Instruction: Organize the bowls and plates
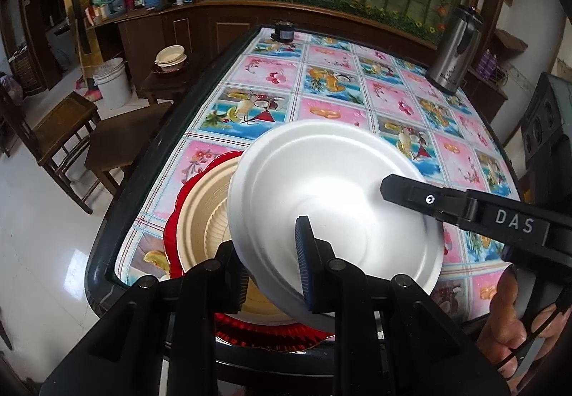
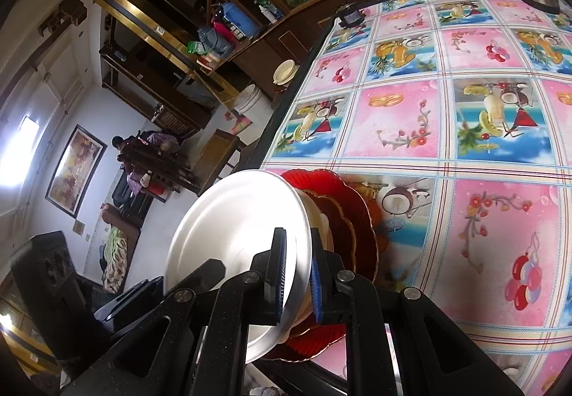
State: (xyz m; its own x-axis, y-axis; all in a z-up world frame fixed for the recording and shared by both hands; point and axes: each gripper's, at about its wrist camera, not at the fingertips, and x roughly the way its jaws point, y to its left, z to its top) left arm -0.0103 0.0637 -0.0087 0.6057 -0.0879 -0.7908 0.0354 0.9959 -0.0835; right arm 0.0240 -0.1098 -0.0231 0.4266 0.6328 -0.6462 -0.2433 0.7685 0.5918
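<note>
I have both claws clamped on the white bowl (image 1: 336, 203): the left gripper (image 1: 275, 263) pinches its near rim, the right gripper (image 2: 298, 274) the opposite edge. It hangs tilted over the tan bowl (image 1: 200, 217) nested on the red plate (image 1: 175, 213) at the table (image 1: 107, 235) corner, so stacking looks nearly finished (just lowering it remains, I judge). Another bowl stack (image 1: 171, 58) waits on a side stand. The steel flask (image 1: 454, 49) stands well apart; nothing blocks me.

Glossy white floor (image 1: 43, 217), dark wooden chairs (image 1: 60, 131), wood-panelled cabinets (image 1: 200, 27) behind.
</note>
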